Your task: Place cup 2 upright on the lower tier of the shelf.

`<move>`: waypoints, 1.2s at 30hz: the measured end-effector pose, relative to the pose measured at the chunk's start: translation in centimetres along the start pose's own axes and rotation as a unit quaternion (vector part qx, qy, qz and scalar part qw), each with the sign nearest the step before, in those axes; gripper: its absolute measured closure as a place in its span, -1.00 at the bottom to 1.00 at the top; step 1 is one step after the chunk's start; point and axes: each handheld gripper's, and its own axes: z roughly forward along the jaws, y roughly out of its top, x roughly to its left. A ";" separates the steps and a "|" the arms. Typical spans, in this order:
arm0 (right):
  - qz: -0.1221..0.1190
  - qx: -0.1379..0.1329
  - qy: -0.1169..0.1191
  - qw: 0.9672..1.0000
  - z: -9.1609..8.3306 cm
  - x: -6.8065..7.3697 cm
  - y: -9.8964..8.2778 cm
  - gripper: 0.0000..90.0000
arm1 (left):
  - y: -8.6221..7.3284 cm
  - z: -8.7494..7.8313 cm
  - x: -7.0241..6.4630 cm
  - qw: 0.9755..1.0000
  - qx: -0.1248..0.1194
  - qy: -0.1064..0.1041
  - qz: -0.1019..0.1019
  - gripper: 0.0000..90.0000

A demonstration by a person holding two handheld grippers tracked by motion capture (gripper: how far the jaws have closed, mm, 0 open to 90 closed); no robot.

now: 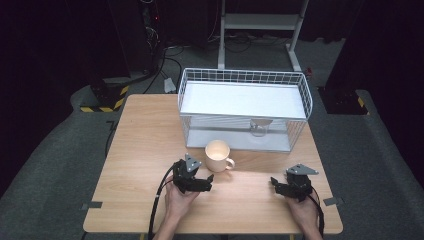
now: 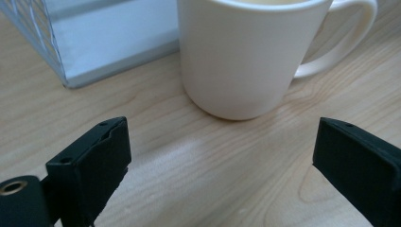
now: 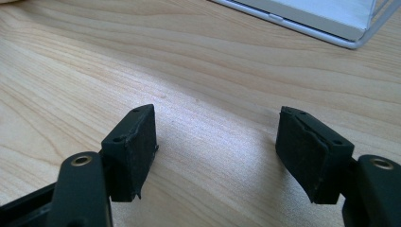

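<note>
At table centre, just below the wire rack (image 1: 300, 95), stands one cream mug (image 1: 218, 155), upright, handle pointing to about 4 o'clock in the high view. It sits apart from the rack's front edge, close but seemingly not touching.

Left gripper (image 1: 204, 182) is at 7 o'clock of the mug, near it, jaws spread wide with nothing between them; in the left gripper view the mug (image 2: 241, 56) is ahead of the jaws, clear of both pads. Right gripper (image 1: 276, 184) rests at 4 o'clock of the mug, well apart, jaws part open over bare table (image 3: 208, 71), holding nothing.

Risks, as a judgement:
- Left jaws look barely wider than the mug body. An off-centre approach could let one pad knock the wall and shove the mug toward the rack or tip it.
- The handle sticks out on the far right side, so a jaw coming round there could catch it and spin the mug.
- Smooth glazed wall, so a low or shallow pinch may slip on lift.
- The rack's lower shelf opening is low. A lifted mug could hit the top shelf edge or the wire front.
- A small clear glass (image 1: 259, 128) stands on the lower shelf at 2 o'clock of the mug. Pushing the mug in could strike it.

Counts: one mug, one glass, one rack with two levels, two grippers, one table.
</note>
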 end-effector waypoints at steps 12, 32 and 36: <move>0.000 0.001 0.001 1.000 0.0 0.0 0.0 -0.35 | 1.6 1.9 -0.5 1.000 0.001 -0.018 -0.008 -0.91; -0.001 0.001 0.002 1.000 0.0 0.0 0.0 -0.35 | 3.1 3.3 -0.9 0.999 -0.015 -0.034 -0.024 -0.99; -0.001 0.001 0.002 1.000 0.0 0.0 0.0 -0.35 | 3.5 3.1 -0.9 0.999 -0.018 -0.035 -0.023 -0.99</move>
